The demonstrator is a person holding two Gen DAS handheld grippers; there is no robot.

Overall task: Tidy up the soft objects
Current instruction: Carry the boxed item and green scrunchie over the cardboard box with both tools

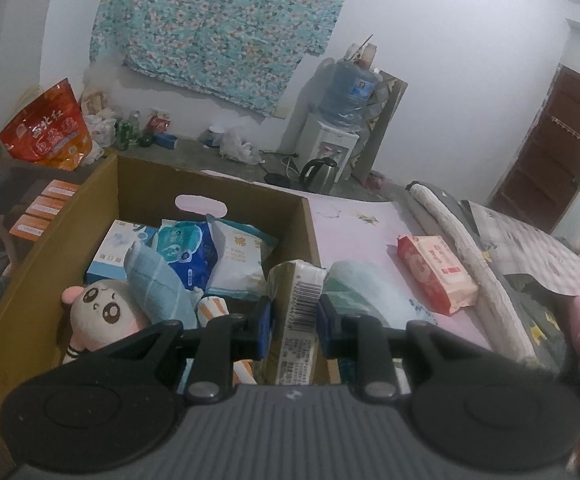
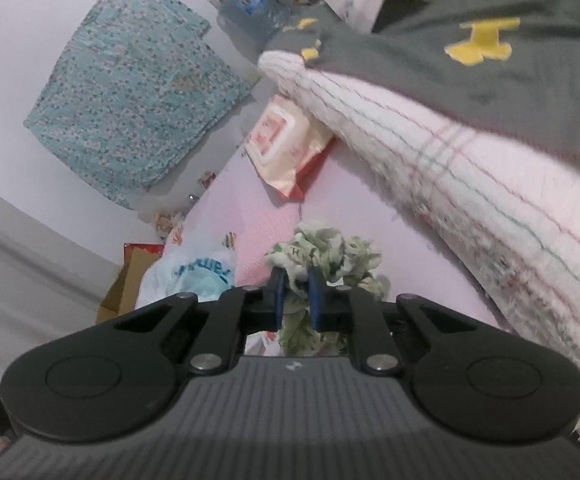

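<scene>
Gripping tissue pack (image 1: pixel 296 312) w/ left gripper (image 1: pixel 294 320), right gripper (image 2: pixel 296 300) pinching green cloth (image 2: pixel 330 256)

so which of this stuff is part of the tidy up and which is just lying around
Part of the job:
tissue pack in left gripper
green cloth in right gripper
cardboard box
wipes pack

Lying about:
kettle
water dispenser
red snack bag

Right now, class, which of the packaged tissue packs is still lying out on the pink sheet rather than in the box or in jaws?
The red-and-cream wipes pack: it alone lies flat on the pink sheet, right of the cardboard box.
</scene>
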